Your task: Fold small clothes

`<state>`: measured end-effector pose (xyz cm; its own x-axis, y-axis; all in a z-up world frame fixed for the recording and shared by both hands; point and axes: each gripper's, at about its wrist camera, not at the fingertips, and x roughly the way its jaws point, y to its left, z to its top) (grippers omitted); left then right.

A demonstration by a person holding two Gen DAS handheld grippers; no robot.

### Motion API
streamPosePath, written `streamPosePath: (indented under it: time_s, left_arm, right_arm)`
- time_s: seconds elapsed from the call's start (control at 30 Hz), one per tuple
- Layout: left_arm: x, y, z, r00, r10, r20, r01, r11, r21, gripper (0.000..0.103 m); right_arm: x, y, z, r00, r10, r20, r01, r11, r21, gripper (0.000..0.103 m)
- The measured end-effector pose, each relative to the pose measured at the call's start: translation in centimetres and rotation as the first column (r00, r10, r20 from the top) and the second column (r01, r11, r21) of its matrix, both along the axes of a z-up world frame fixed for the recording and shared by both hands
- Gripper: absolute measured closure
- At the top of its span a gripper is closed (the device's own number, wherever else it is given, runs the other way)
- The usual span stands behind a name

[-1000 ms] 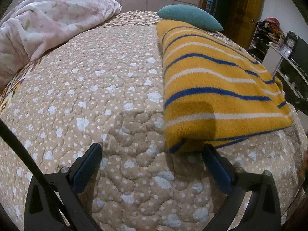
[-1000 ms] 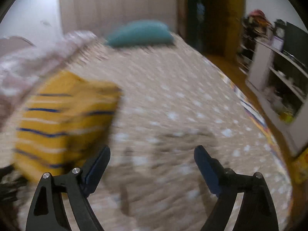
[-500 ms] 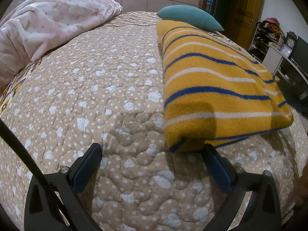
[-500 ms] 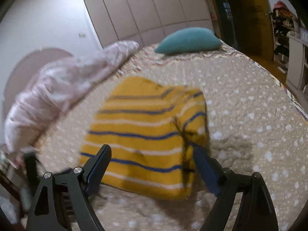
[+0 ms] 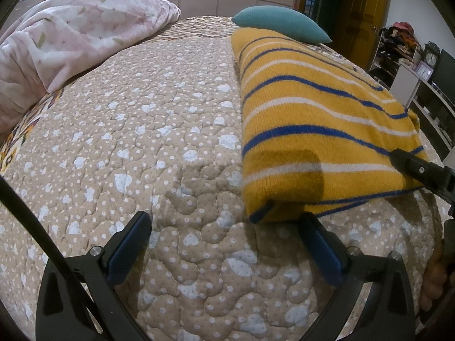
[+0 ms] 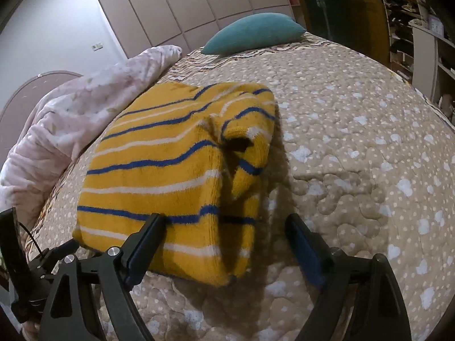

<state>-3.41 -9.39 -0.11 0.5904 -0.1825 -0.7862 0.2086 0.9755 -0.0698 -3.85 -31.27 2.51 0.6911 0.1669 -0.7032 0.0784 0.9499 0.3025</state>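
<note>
A wide bed (image 5: 142,130) fills the room under a tan quilted cover with pale hearts and dots. A pink floral blanket (image 5: 71,39) lies bunched along its left side, a teal pillow (image 6: 256,32) at the head. Beige panelled wardrobe doors (image 6: 176,5) stand behind, a wooden door (image 5: 361,20) and cluttered shelves (image 6: 409,20) to the right.

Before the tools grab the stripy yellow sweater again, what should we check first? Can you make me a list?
1. Right tool open: ok, jaws wide, nothing pinched.
2. Left tool open: ok, nothing between its jaws.
3. Sweater lying folded on the bedspread: ok.
4. Fold neat: not ok, a loose bunched flap sticks up on one side.
5. Right tool lined up with the near edge: ok, one finger already overlaps it.
6. Layers underneath lying flat: cannot tell, hidden.
</note>
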Motion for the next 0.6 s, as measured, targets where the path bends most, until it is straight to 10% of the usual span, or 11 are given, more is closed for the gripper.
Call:
streamPosePath:
  time_s: [0.6]
  left_arm:
    - [-0.1, -0.28, -0.01, 1.0, 0.001, 0.002, -0.001, 1.0, 0.003, 0.0]
  right_arm:
    - [-0.2, -0.12, -0.16, 1.0, 0.001, -0.003, -0.001, 1.0, 0.01, 0.009]
